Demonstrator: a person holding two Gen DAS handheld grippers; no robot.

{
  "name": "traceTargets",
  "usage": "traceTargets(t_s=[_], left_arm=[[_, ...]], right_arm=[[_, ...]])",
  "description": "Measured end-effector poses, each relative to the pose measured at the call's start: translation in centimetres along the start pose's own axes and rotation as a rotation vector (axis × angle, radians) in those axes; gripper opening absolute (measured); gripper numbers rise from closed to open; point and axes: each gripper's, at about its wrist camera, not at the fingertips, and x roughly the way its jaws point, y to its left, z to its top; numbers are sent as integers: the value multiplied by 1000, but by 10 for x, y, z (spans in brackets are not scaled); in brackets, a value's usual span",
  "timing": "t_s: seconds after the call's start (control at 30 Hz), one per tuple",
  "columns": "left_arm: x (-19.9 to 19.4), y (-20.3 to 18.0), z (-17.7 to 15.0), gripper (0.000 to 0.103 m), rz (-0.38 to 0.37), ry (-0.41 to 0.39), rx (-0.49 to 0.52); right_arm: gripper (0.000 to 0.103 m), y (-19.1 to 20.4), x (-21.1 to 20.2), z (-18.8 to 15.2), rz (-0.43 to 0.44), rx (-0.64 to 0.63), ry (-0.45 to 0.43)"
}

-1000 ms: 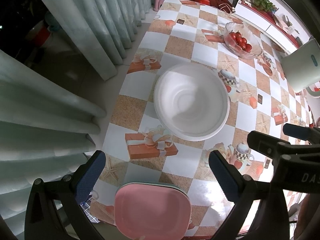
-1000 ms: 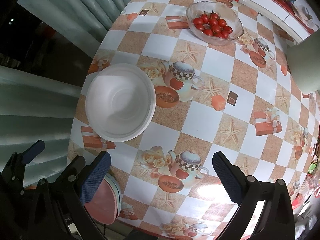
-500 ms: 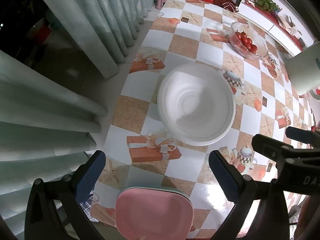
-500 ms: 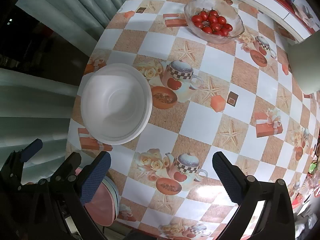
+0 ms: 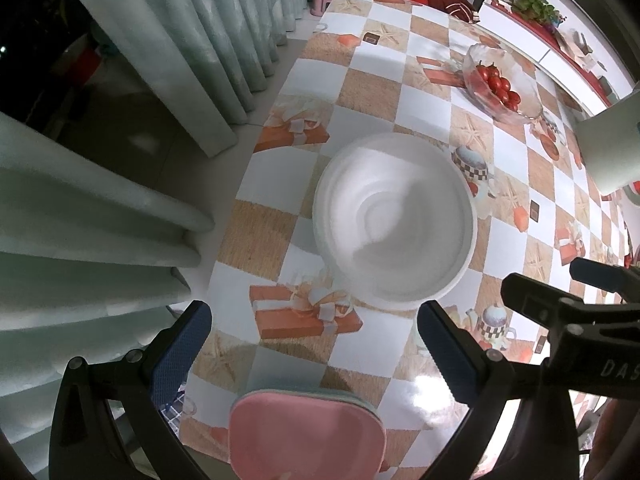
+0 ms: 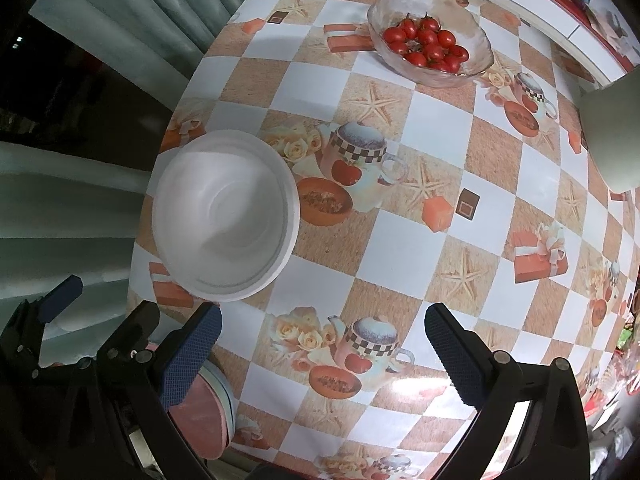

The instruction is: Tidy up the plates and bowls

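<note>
1. Near the curtain-side edge of the surface (image 5: pixel 424 92), white bowls (image 5: pixel 394 222) sit nested, more than one judging by the doubled rim; closer to the person, at the near edge, lies a stack of plates (image 5: pixel 308 432), pink on top with pale green rims beneath.
2. Both grippers hover above the surface with nothing in them. The left gripper (image 5: pixel 314 354) has its fingers wide apart over the space between plates and bowls; the right gripper (image 6: pixel 322 354) has its fingers equally wide apart over bare cloth, to the right of the plates.
3. Step in hand, as I judge it: both kinds of dish already look gathered into piles, so sorting seems nearly or fully done. No loose plate or bowl shows in either view.
4. Next move, if any is left: lower a gripper to a pile's rim and close on it to shift it, gripping the edge squarely so the nested pieces do not slide apart.
5. Only the left view shows the plates from above, square with rounded corners; the right view shows them edge-on, partly behind its left finger (image 6: pixel 192 364).
6. Only the right view shows the glass dish of tomatoes (image 6: pixel 430 44) clearly, well apart from the bowls.
</note>
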Motion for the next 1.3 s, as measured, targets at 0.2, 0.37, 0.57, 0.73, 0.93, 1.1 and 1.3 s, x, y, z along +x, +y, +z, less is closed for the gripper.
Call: traceTargets(t_s=[0.2, 0.37, 0.57, 0.73, 0.93, 1.1, 1.3], left_arm=[[18, -1, 15, 103, 11, 1, 5], [34, 2, 26, 103, 15, 10, 7], [49, 11, 35, 98, 2, 24, -14], [63, 14, 42, 87, -28, 43, -14], [76, 14, 49, 81, -57, 52, 9], [96, 13, 53, 69, -76, 97, 6], [98, -3, 52, 32, -140, 82, 37]], right_arm=[[102, 1, 16, 16, 5, 6, -2], [102, 4, 32, 27, 8, 20, 1], [102, 5, 47, 37, 0, 30, -7], [88, 2, 57, 43, 4, 43, -14], [64, 7, 75, 42, 15, 18, 6], [55, 19, 88, 43, 47, -7, 26], [34, 24, 102, 40, 102, 15, 60]])
